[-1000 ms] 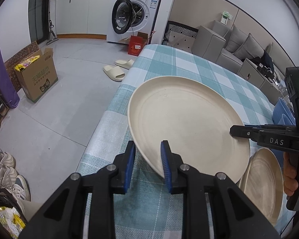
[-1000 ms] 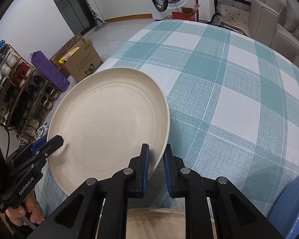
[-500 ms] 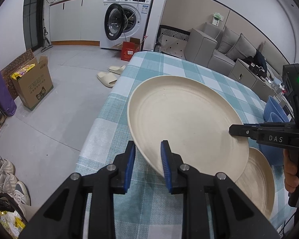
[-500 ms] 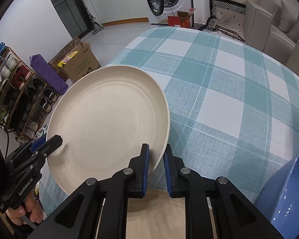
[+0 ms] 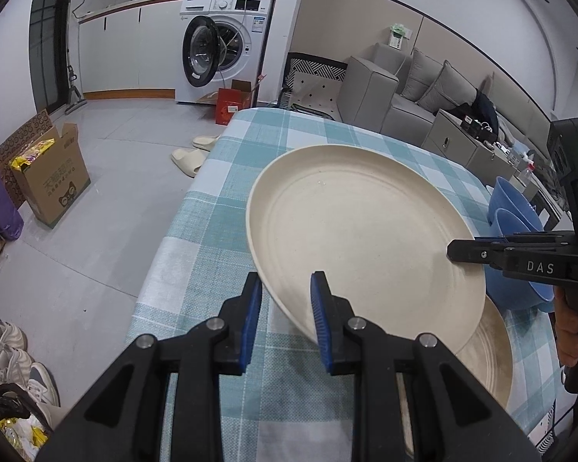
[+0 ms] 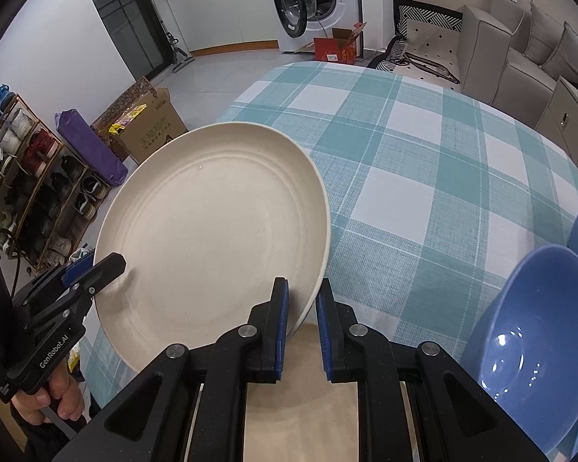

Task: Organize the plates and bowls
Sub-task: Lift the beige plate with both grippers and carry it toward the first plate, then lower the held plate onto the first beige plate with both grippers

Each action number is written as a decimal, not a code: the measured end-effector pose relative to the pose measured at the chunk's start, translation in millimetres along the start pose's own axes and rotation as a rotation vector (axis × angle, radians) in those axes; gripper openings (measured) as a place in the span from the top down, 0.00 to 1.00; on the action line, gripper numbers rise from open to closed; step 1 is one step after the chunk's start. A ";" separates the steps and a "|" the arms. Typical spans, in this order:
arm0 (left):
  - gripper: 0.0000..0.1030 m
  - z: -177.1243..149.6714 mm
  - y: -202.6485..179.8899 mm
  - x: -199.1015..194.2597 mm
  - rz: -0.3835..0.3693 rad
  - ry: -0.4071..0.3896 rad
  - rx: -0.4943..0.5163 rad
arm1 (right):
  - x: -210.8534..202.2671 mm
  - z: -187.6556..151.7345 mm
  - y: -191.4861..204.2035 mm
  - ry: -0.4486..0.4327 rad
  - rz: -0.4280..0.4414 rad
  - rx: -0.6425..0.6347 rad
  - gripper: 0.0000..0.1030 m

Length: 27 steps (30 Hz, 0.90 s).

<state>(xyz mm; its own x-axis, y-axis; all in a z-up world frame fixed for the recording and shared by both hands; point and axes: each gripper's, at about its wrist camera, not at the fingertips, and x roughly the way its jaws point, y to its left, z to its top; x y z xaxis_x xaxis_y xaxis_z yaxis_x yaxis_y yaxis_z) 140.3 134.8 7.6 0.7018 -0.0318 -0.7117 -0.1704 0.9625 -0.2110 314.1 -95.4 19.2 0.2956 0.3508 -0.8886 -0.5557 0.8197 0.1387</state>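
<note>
A large cream plate (image 5: 362, 238) was held tilted above the checked tablecloth (image 6: 424, 161), filling the frame centre. Its near rim was clamped between the narrow jaws of the left gripper (image 5: 285, 308), its opposite edge pinched by the right gripper (image 6: 300, 308). Faint concentric rings were seen on its matte surface. A second cream plate (image 5: 497, 350) lay beneath, with blue bowls (image 6: 535, 346) at lower right.
</note>
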 end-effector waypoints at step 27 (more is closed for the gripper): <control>0.76 -9.7 -58.9 -20.5 -0.070 0.016 0.130 | -53.1 -49.1 -34.3 0.005 -0.046 0.053 0.86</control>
<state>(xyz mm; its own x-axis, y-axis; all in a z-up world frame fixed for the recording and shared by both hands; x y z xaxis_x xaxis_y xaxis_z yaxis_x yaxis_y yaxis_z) 129.2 76.1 28.2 0.6974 -0.1039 -0.7091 -0.0294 0.9845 -0.1731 279.4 -164.4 40.2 0.3163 0.3097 -0.8967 -0.4999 0.8577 0.1199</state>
